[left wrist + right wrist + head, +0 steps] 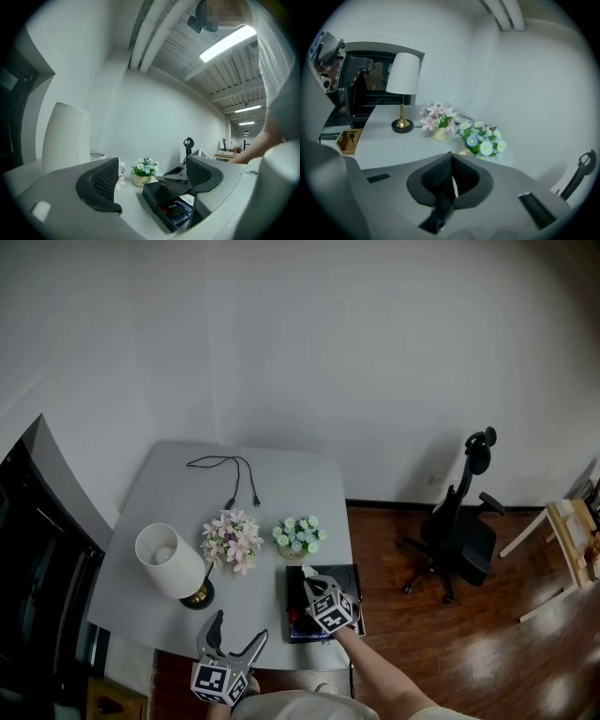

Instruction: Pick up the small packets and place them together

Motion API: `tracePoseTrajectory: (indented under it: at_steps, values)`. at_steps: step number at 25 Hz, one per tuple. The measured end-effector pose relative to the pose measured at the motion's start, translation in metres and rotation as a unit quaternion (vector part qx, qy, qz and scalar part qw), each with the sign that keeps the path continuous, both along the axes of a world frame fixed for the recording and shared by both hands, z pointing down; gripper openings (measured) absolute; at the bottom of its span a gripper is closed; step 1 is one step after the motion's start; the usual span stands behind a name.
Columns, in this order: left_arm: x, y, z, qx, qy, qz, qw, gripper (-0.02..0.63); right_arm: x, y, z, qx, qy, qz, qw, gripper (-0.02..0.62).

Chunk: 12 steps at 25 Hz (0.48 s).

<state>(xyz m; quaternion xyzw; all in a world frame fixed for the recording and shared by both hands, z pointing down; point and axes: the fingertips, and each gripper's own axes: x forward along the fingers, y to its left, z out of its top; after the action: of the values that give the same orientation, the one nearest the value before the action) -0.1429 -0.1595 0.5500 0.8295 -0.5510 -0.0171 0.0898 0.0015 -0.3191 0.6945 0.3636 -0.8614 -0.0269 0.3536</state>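
Right tongs (449, 176) clench a thin white packet (454, 184) above the box (349, 576), apparently mid-pickup; left tongs (239, 627) gape empty left of the box; next, likely a steady carry to the collecting spot

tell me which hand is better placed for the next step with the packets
Right. Its tongs are shut on what looks like a thin packet, over the box, so it can likely place that next. The left tongs are open and empty at the table's front edge.
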Motion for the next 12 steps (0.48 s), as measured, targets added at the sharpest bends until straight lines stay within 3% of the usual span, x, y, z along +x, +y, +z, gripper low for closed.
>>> tracePoseTrajectory:
  at_steps: [7,12]
  values:
    - [-0.008,0.002,0.004,-0.005,0.001,-0.003,1.0,0.437,-0.043,0.035,0.062,-0.082,0.01,-0.022,0.996,0.003]
    - [-0.009,0.002,0.004,-0.009,-0.003,0.0,1.0,0.437,-0.042,0.036,0.074,-0.097,0.006,-0.011,0.995,0.041]
